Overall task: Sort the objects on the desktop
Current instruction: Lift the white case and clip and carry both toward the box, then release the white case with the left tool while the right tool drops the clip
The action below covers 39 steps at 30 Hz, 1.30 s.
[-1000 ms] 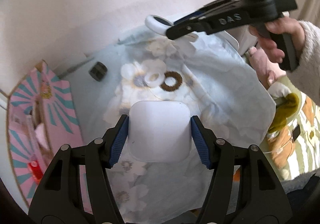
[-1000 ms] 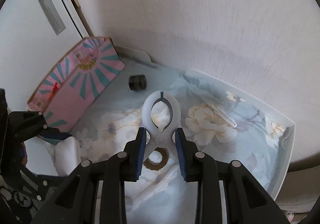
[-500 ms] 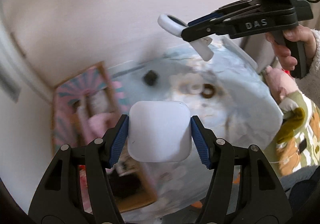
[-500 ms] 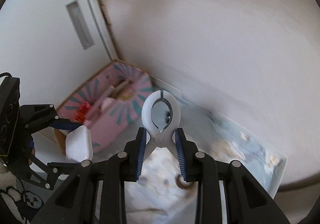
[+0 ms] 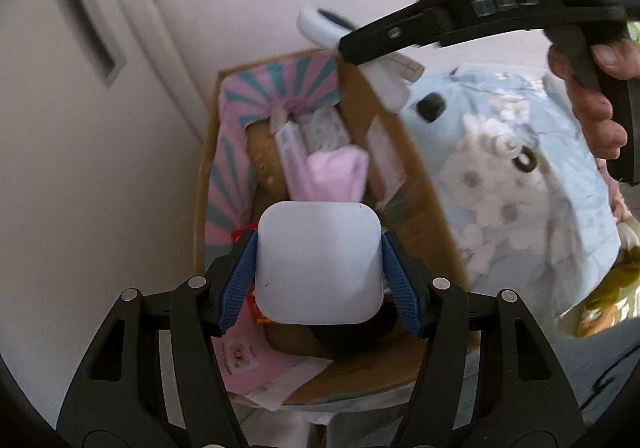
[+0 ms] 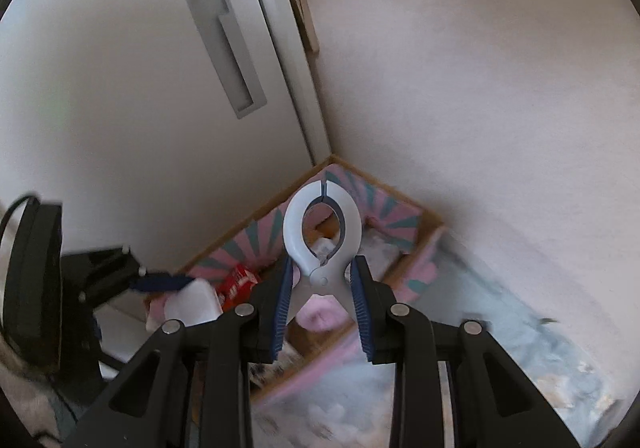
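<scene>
Blue ribbed fingers (image 5: 240, 280) of the left gripper (image 5: 318, 280) clamp a white rounded-square plastic case (image 5: 318, 262) by its side edges, above the near end of a pink-and-teal cardboard box (image 5: 280, 83). Smooth, stiff, probably light; could slip, so flat sides suit best. Right gripper (image 6: 322, 296), fingers narrow, pinches a white plastic spring clip (image 6: 322, 236) at its handles, over the same box. Black cylinder (image 5: 430, 107) and rings remain far right on the floral-cloth surface (image 5: 560, 187).

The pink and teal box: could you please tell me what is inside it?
In the box: a pink rolled cloth, a long printed packet, a red wrapper. The held white square object hides its near end.
</scene>
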Each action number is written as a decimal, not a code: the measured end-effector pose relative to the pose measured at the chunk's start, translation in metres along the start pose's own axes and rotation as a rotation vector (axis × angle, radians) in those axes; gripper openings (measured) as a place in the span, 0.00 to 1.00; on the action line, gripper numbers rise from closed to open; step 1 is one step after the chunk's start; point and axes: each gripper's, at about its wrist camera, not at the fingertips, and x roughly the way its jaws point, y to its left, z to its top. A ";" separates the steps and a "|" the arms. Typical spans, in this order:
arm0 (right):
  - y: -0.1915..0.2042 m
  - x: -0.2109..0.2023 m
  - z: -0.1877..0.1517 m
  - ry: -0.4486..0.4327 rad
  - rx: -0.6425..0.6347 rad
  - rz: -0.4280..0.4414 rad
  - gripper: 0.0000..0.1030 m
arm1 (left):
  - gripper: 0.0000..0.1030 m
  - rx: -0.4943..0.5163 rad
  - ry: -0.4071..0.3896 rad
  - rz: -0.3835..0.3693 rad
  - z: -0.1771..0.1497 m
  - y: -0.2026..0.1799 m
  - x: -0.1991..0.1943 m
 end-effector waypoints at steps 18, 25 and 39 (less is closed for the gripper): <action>-0.006 0.063 0.022 0.064 0.092 -0.044 0.66 | 0.96 -0.010 -0.010 -0.036 0.011 0.018 0.011; -0.011 0.012 0.020 -0.051 0.128 -0.087 0.73 | 0.96 -0.085 -0.046 -0.051 0.017 0.034 -0.001; -0.042 -0.109 -0.025 -0.179 0.178 -0.316 0.73 | 0.96 0.019 -0.072 -0.036 0.051 0.008 -0.027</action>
